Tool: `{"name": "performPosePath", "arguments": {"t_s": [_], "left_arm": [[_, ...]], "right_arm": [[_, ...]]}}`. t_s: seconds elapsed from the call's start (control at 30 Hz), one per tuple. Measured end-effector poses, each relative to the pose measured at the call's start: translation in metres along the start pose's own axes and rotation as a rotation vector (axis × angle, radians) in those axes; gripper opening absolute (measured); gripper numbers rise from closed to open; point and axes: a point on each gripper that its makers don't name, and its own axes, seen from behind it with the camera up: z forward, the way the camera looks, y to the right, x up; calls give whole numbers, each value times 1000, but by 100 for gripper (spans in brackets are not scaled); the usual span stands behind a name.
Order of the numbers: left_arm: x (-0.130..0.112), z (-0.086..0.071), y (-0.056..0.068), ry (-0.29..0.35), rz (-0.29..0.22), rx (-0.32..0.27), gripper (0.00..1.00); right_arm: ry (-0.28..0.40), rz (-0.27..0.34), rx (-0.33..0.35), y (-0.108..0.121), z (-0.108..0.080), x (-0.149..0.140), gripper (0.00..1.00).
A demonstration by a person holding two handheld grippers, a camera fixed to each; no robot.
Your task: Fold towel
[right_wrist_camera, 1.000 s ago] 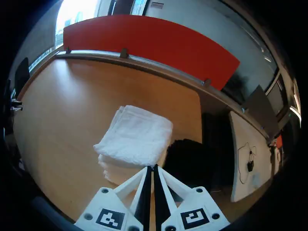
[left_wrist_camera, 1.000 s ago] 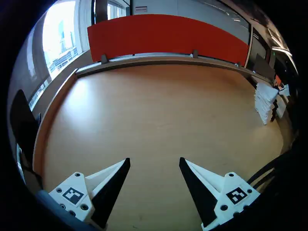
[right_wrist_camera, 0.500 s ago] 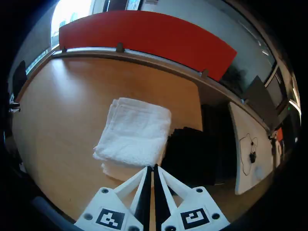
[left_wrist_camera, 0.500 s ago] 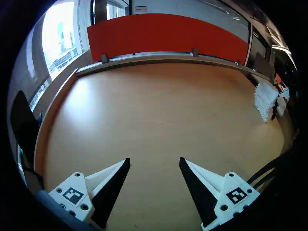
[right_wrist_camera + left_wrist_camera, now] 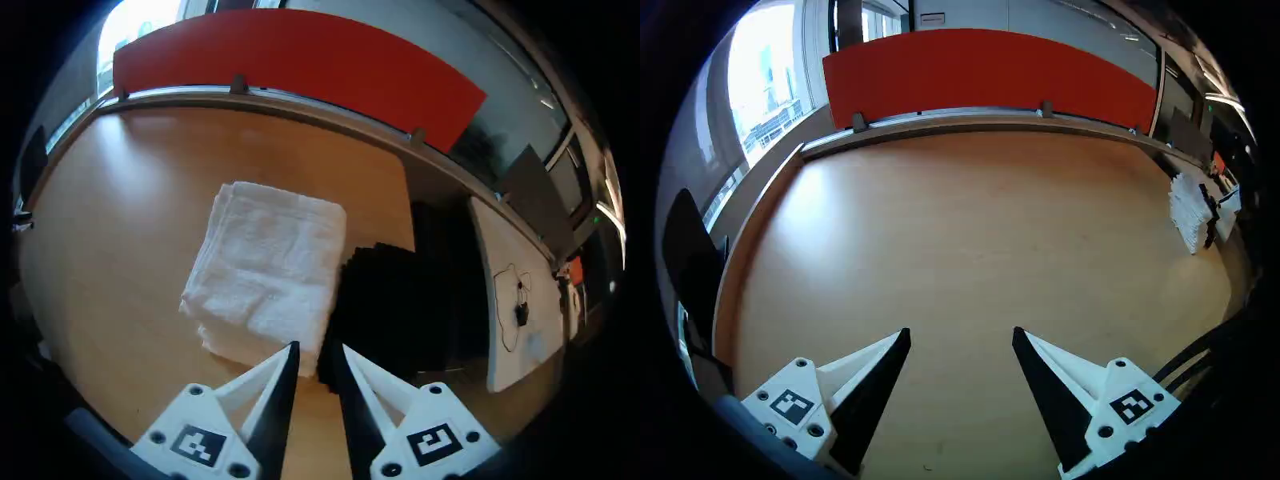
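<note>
change: right gripper (image 5: 315,346) fingers, together half a second ago, now slightly apart, holding nothing | left gripper (image 5: 961,330): fingers wide apart above light wooden table (image 5: 960,224) | folded white terry towel (image 5: 268,272): flat near table edge, just ahead of right gripper | meaning: fold probably finished, towel released

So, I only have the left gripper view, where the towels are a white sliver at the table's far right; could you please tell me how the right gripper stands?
Observer: In the right gripper view, the right gripper is slightly open, with nothing between its fingers.
Operator: Thank you. How do the towels look from there?
Observer: The folded white towels form a neat stack on the wooden table, just ahead of that gripper.
Operator: And is anything next to the stack?
Observer: Yes, a dark shape sits close along the stack's side, near the table's edge. I cannot tell what it is.
</note>
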Motion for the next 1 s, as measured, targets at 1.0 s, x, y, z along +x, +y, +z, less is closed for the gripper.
{"name": "performPosePath", "arguments": {"t_s": [1.0], "left_arm": [[8, -5, 1, 20, -4, 2, 95]], "right_arm": [[64, 56, 16, -10, -5, 13, 89]]}}
